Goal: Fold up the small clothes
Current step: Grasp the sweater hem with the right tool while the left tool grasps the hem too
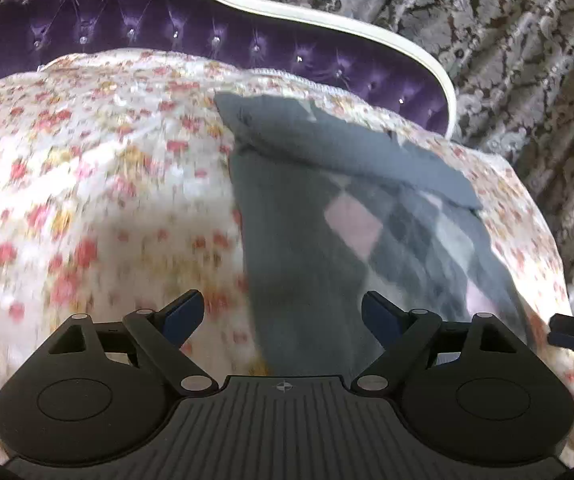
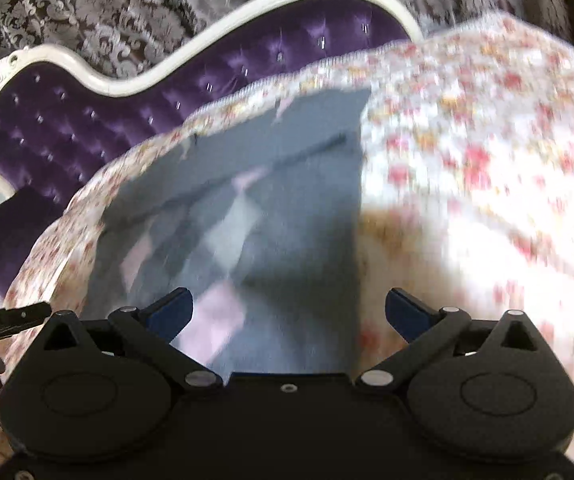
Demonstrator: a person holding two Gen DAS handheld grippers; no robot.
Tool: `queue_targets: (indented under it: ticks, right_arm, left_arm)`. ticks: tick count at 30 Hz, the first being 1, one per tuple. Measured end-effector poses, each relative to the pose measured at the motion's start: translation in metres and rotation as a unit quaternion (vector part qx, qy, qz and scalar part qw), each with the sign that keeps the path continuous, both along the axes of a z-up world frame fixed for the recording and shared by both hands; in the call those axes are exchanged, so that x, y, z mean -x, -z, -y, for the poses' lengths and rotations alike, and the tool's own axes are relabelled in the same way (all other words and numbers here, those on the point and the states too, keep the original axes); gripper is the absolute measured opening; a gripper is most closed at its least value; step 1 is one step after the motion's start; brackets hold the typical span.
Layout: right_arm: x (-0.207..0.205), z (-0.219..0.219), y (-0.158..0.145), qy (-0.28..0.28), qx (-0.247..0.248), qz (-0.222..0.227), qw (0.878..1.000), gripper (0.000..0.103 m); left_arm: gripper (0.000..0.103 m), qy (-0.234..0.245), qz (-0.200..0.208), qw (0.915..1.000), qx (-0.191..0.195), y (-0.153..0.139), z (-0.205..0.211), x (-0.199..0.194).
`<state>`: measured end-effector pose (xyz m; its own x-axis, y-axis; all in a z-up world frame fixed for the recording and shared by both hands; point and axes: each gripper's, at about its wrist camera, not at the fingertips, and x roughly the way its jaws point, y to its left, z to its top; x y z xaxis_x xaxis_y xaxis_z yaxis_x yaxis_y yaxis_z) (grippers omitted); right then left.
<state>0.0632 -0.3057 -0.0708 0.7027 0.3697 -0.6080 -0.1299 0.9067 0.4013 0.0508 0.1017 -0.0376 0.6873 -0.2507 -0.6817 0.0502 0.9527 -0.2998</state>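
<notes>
The grey garment (image 1: 307, 216) lies on the flowered bed (image 1: 87, 168), its top edge already folded over; further folds seem left. Left tongs (image 1: 283, 316) and right tongs (image 2: 289, 314) are both spread, empty.

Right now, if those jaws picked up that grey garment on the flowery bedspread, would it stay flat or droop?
Probably droop: the grey garment lies limp, its top edge already folded over in a soft crease. It looks thin and light, so one corner lifted would likely drag the rest. On the flowery bedspread it may slide rather than stay put.

Garment (image 1: 319, 216) on bedspread (image 1: 87, 168)
</notes>
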Motion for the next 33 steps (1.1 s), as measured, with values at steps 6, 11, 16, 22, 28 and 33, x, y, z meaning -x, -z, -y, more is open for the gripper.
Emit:
queue_targets:
  ticks: [6, 11, 16, 22, 28, 33]
  right_arm:
    - [0.031, -0.005, 0.026, 0.004, -0.046, -0.053, 0.998, 0.102]
    - [0.042, -0.012, 0.032, 0.01, -0.048, -0.05, 0.998, 0.102]
    - [0.041, -0.014, 0.036, 0.007, -0.06, -0.049, 0.997, 0.103]
    - [0.041, -0.018, 0.04, -0.004, -0.075, -0.045, 0.996, 0.103]
    - [0.038, -0.018, 0.043, -0.014, -0.101, -0.039, 0.994, 0.103]
    - [0.037, -0.014, 0.045, -0.017, -0.116, -0.04, 0.992, 0.101]
  left_arm:
    - [0.086, 0.014, -0.01, 0.9998, 0.005, 0.008, 0.017, 0.029]
    - [0.086, 0.022, -0.023, 0.9994, -0.016, 0.016, 0.034, 0.036]
    - [0.085, 0.037, -0.044, 0.9983, 0.012, 0.025, 0.035, 0.033]
    - [0.071, 0.057, -0.036, 0.9975, 0.022, 0.024, 0.046, 0.027]
    - [0.041, 0.059, -0.026, 0.9979, 0.003, 0.025, 0.053, 0.025]
    - [0.014, 0.054, -0.025, 0.9982, 0.006, 0.027, 0.046, 0.025]
